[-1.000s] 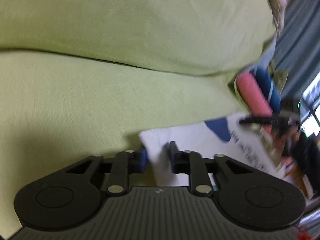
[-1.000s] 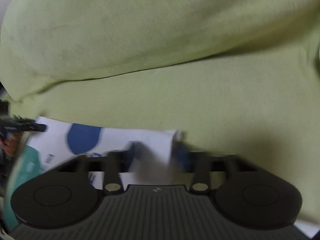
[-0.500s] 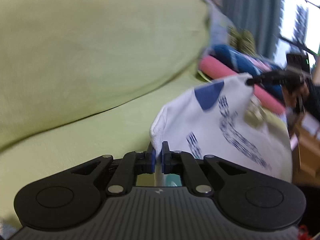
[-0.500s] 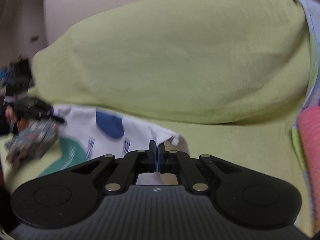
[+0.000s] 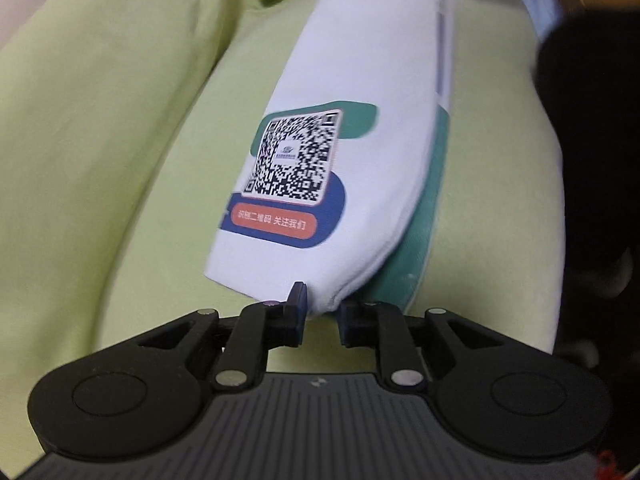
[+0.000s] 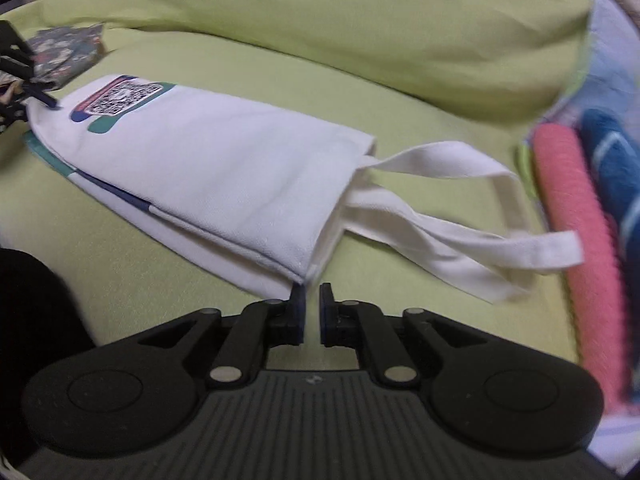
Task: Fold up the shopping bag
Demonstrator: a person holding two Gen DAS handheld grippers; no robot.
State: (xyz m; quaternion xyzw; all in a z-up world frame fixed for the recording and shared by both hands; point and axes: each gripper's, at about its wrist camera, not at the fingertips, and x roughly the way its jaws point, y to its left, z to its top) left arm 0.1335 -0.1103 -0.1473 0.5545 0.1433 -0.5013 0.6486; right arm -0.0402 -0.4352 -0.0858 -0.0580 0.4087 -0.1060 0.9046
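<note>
Left wrist view looks along the shopping bag (image 5: 352,92) from its bottom end, and only here can the printed QR code (image 5: 294,158) be read clearly, with an orange label (image 5: 274,222) of Chinese characters below it and a teal edge of the lower layer showing at the right. The left gripper (image 5: 322,314) has its jaws parted a little, with the folded corner of the bag sitting in the gap; I cannot tell whether the pads press on it.

Right wrist view shows what the other misses: the bag's open end and its two cream handles (image 6: 452,200) trailing loose toward a pink rolled towel (image 6: 576,216) and a blue striped one (image 6: 616,160). The right gripper (image 6: 312,306) stands narrowly open just short of the bag's near corner, holding nothing. At the far end of the bag a dark patterned bundle (image 6: 68,50) lies near the other gripper.

The bag lies folded lengthwise, flat on the yellow-green seat cushion (image 6: 160,280) of a sofa, with the back cushion (image 6: 320,12) rising behind. A black shape (image 5: 592,152) fills the right of the left view.
</note>
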